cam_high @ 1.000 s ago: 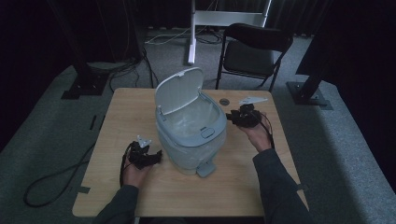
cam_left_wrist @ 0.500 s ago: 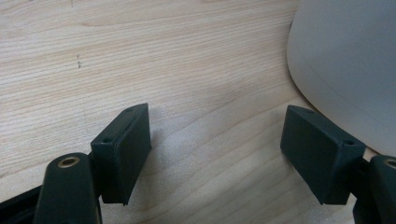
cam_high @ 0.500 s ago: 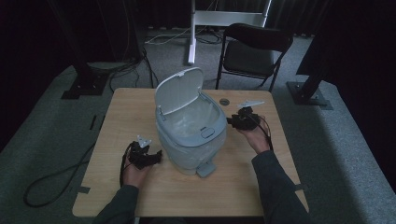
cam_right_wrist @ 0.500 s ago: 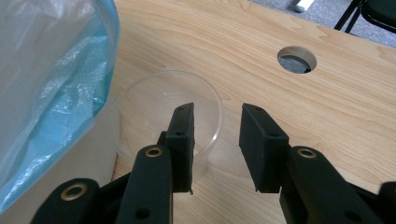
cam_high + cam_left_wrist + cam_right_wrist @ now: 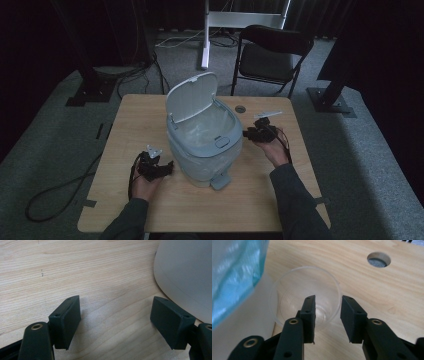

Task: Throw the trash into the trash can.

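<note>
A clear plastic cup [image 5: 307, 297] stands mouth up on the wooden table [image 5: 372, 287], close to a pale grey pedal bin [image 5: 200, 150]. My right gripper [image 5: 328, 300] hangs over the cup's near rim, one jaw above the inside and the other just outside. Its jaws have just been closing, but the pads do not press on the rim. From above, my right gripper [image 5: 248, 134] sits at the bin's right side. My left gripper [image 5: 167, 166] rests low on the bin's left, pointing at it. Its jaws [image 5: 116, 305] stand wide open over bare wood, the bin's wall [image 5: 185, 272] beside one pad.
The bin's lid [image 5: 192, 97] stands raised, and a thin bluish liner bag [image 5: 234, 270] hangs over the rim. Its pedal [image 5: 220, 181] juts toward the front edge. A round cable hole [image 5: 240, 108] and a white strip [image 5: 267, 114] lie behind my right gripper. A folding chair [image 5: 272, 55] stands beyond the table.
My right gripper has sunk a little toward the table and edged closer to the bin. The left gripper has stayed where it was.
</note>
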Tool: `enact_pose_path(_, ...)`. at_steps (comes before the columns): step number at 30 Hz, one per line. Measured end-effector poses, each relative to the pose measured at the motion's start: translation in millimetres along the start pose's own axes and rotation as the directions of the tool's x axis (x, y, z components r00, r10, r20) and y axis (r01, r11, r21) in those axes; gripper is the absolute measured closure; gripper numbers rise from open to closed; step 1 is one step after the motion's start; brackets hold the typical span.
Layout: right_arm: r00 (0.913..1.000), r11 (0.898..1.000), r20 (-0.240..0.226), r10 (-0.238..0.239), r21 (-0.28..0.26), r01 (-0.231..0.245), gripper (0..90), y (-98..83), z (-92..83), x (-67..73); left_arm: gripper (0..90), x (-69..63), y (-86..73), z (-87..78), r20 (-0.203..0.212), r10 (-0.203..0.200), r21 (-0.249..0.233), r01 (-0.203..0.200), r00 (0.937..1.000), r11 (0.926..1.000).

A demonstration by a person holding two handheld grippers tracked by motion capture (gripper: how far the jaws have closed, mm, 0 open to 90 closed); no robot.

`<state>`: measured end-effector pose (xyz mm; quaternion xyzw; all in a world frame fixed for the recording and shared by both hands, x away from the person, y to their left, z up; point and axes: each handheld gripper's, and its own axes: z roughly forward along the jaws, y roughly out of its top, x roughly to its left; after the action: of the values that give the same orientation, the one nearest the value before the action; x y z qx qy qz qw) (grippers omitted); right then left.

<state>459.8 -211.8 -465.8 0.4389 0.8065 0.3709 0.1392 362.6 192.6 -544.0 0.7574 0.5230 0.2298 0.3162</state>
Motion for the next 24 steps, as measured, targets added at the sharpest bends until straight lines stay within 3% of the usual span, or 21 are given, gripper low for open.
enact_pose_path(13,0.9988,0.999,-0.022,-0.044,0.031,0.044,79.2,-25.8,-13.6,5.6,24.3,-0.1,0.0,0.0,0.000,0.000,0.000,0.000,1.0000,1.0000)
enact_pose_path(17,0.9981,0.998,-0.024,-0.056,0.030,0.057,85.5,-28.5,-15.7,5.8,24.3,0.0,-0.1,0.1,0.000,0.000,-0.001,0.000,1.0000,1.0000)
enact_pose_path(24,0.9982,0.998,-0.008,-0.060,-0.004,0.060,85.9,-30.3,-23.1,6.4,24.3,0.1,-0.1,0.0,0.000,0.001,0.000,-0.001,1.0000,1.0000)
